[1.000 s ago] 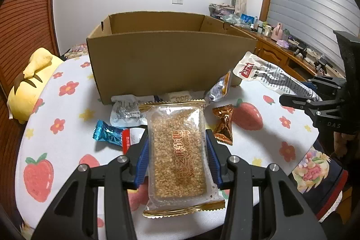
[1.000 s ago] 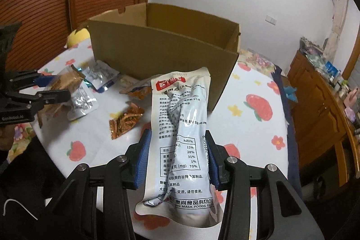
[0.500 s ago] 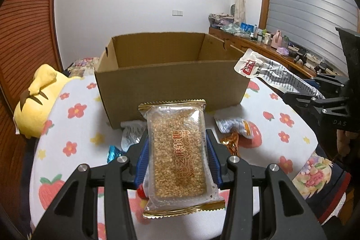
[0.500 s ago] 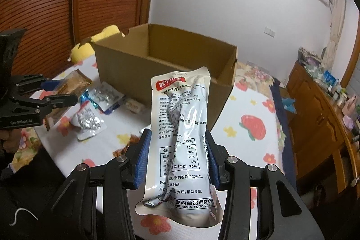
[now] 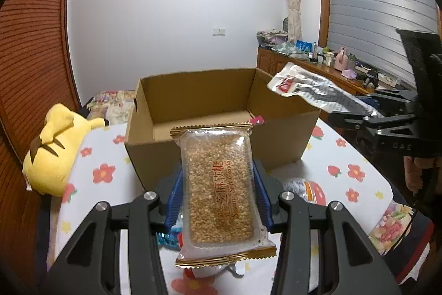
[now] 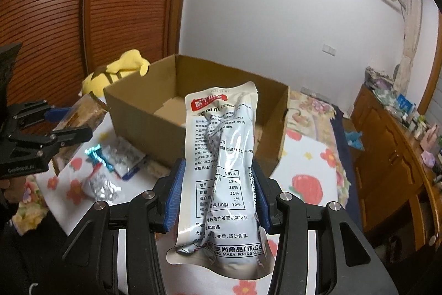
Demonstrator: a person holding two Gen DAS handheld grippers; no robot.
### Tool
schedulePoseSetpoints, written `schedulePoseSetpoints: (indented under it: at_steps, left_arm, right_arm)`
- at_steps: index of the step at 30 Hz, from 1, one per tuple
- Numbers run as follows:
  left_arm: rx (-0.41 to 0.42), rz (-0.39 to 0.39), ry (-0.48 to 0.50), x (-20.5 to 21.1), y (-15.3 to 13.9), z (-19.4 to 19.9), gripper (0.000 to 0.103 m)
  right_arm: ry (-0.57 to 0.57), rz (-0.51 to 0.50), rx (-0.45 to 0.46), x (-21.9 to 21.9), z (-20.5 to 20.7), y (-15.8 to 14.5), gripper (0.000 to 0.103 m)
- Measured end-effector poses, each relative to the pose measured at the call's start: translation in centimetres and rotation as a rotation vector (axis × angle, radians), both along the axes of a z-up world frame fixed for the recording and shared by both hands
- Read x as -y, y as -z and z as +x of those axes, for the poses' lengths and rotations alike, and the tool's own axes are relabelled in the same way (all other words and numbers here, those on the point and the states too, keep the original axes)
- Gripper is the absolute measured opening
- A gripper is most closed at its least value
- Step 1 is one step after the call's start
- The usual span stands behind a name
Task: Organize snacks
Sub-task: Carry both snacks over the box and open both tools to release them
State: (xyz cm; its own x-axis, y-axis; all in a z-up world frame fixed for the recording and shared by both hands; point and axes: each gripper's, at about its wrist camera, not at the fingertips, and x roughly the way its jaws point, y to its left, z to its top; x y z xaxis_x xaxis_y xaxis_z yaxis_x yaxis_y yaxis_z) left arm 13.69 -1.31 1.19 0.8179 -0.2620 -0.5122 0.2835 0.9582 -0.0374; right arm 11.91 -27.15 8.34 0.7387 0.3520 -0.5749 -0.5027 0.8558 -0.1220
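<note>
Gripping, left: my left gripper (image 5: pixel 218 192) is clamped on a clear, gold-edged sesame bar packet (image 5: pixel 219 187) printed "Sesame Soft Candy".
Gripping, right: my right gripper (image 6: pixel 216 192) is clamped on a silvery-white foil snack pouch (image 6: pixel 221 170); I read "MASA FOODS" and percentages 12%, 28%, 31%, 1%, 70%.
Table: flower-and-strawberry print cloth (image 5: pixel 356 165) with loose foil-wrapped snacks (image 6: pixel 121 156) beneath.
Beyond: open brown cardboard box (image 5: pixel 215 104), both packets held just short of it.
Far left: yellow plush toy (image 5: pixel 52 151).

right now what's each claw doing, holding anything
Left claw: closed on the sesame candy pack, raised in front of the cardboard box.
Right claw: closed on the white snack pouch, also near the box.
</note>
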Motion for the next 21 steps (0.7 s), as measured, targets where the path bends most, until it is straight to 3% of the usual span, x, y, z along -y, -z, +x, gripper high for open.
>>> schedulePoseSetpoints:
  at_steps: [21]
  left_arm:
    - [0.021,0.058,0.006,-0.3,-3.3,7.0,0.045]
  right_arm:
    - [-0.052,0.023,-0.063,-2.5,7.9,0.0,0.047]
